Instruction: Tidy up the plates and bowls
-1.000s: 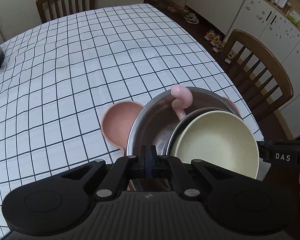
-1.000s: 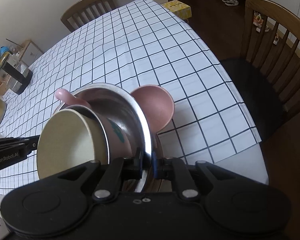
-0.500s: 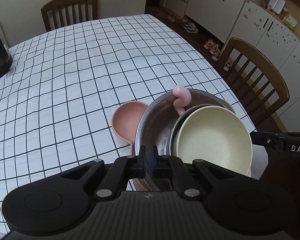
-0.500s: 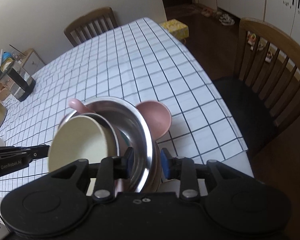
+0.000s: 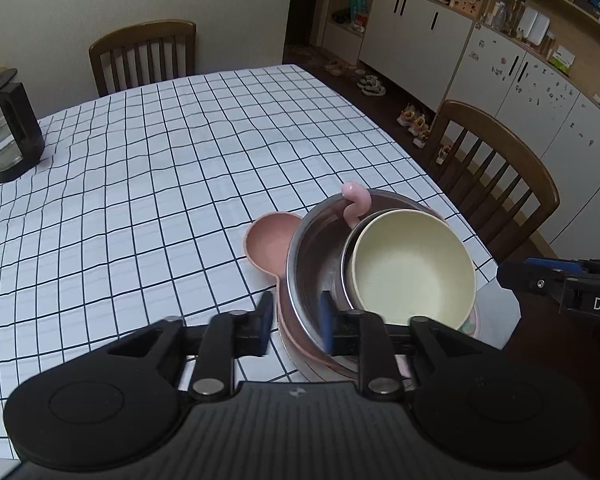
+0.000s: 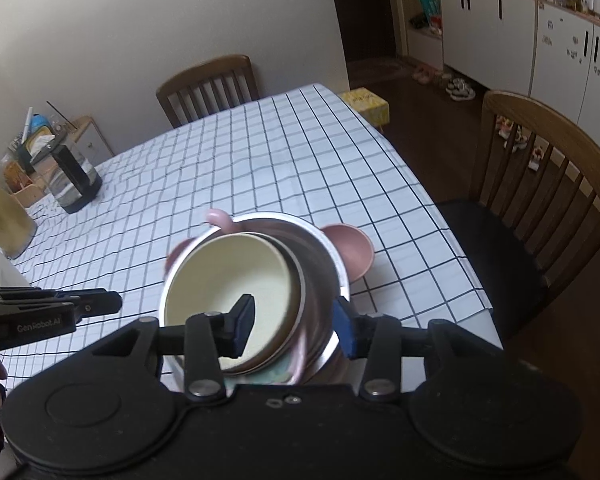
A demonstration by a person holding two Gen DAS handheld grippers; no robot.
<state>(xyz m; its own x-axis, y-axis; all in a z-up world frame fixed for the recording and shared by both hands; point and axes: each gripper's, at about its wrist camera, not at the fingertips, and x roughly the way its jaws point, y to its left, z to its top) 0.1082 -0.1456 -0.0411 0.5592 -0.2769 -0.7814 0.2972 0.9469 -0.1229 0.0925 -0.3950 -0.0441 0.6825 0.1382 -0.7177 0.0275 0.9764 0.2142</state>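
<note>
At the bottom of the left wrist view, the left gripper [image 5: 294,326] has just been opening: its jaws stand apart on either side of the near rim of the steel bowl [image 5: 320,248], and the pads are not pressing on it. In the right wrist view the right gripper [image 6: 296,326] has likewise just been opening, its jaws spread with the steel bowl's rim [image 6: 338,276] between them, apparently clear of the pads. The stack sits at the near right corner of the checked tablecloth [image 5: 140,184], in the lower middle of both frames: a cream bowl [image 5: 412,266] nests tilted inside the steel bowl, which rests on a pink plate [image 5: 270,240] with round ear-shaped lobes, and a pink curved handle [image 5: 356,200] sticks up behind the cream bowl. The right gripper's tip [image 5: 540,280] shows at the right edge of the left view. Farther back, a glass kettle [image 5: 8,128] stands at the far left of the cloth, a wooden chair [image 5: 144,54] behind the table and another wooden chair [image 5: 496,168] at the right. White cabinets [image 5: 420,36] fill the upper right.
</note>
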